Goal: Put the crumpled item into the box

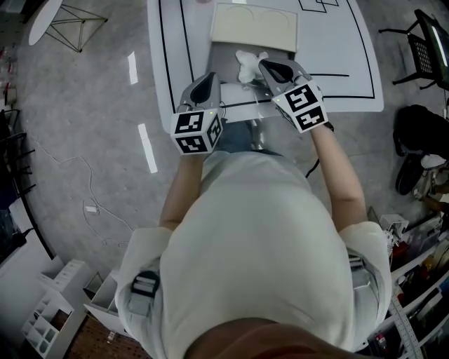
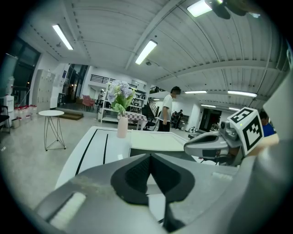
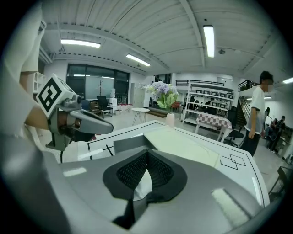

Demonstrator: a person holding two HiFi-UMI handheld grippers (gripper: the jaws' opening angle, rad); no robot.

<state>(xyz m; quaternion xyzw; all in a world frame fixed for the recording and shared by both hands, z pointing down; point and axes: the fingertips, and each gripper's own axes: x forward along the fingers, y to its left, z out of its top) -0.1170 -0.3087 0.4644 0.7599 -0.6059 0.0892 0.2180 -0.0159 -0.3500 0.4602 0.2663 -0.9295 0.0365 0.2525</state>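
A white crumpled item (image 1: 247, 66) lies against the grey front wall of the box (image 1: 228, 59), whose pale lid (image 1: 254, 26) faces up. My right gripper (image 1: 263, 65) hovers at the item's right edge with its pads together. In the right gripper view the jaws (image 3: 146, 155) meet at the tips, and a white patch (image 3: 138, 186) shows through the gap under them. Whether they touch the item I cannot tell. My left gripper (image 1: 205, 78) is shut and empty, left of the item near the table's front edge (image 2: 150, 157).
The white table (image 1: 175, 42) carries black lines. A vase of flowers (image 2: 122, 125) stands at its far end. A round side table (image 1: 42, 17) is off to the left, a chair (image 1: 428, 49) to the right. A person (image 3: 256, 114) stands beyond the table.
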